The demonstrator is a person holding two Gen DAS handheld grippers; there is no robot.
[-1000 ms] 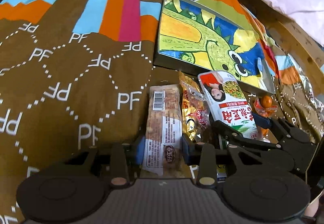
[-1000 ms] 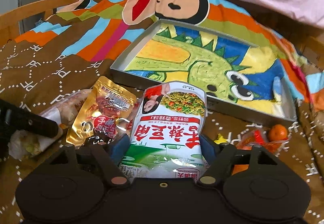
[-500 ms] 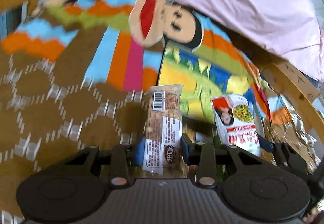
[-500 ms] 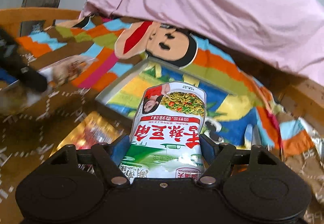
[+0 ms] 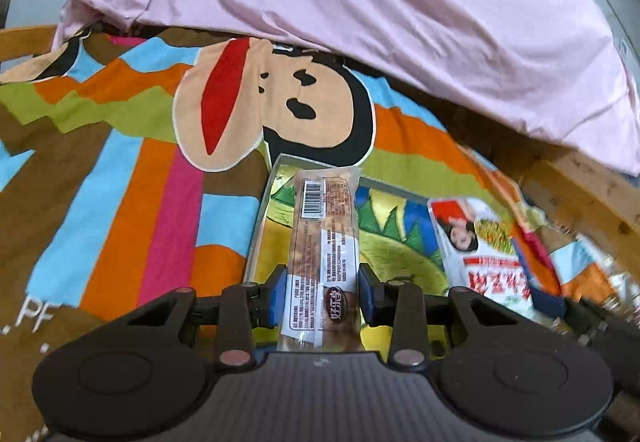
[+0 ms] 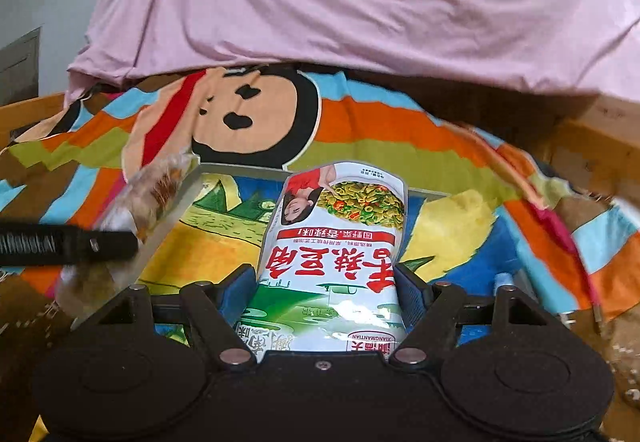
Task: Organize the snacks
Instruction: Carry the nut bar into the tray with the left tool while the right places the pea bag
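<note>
Over a dinosaur-print tray [image 5: 266, 198] on the bed, the left gripper [image 5: 323, 292] clamps a long barcoded snack bar [image 5: 324, 242] — the right gripper [image 6: 328, 292] clamps a white, red-lettered snack pouch [image 6: 336, 242].

Both wrist views look forward and slightly down, close over the tray [image 5: 260, 226] [image 6: 168, 238], side by side, sharing it and the bedspread [image 5: 120, 170] [image 6: 360, 122].

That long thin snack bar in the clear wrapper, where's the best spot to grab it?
By its near end, across the narrow width, as the left claw has the snack bar now: the flat wrapper fits between the pads and the length sticks out ahead, over the tray.
</note>
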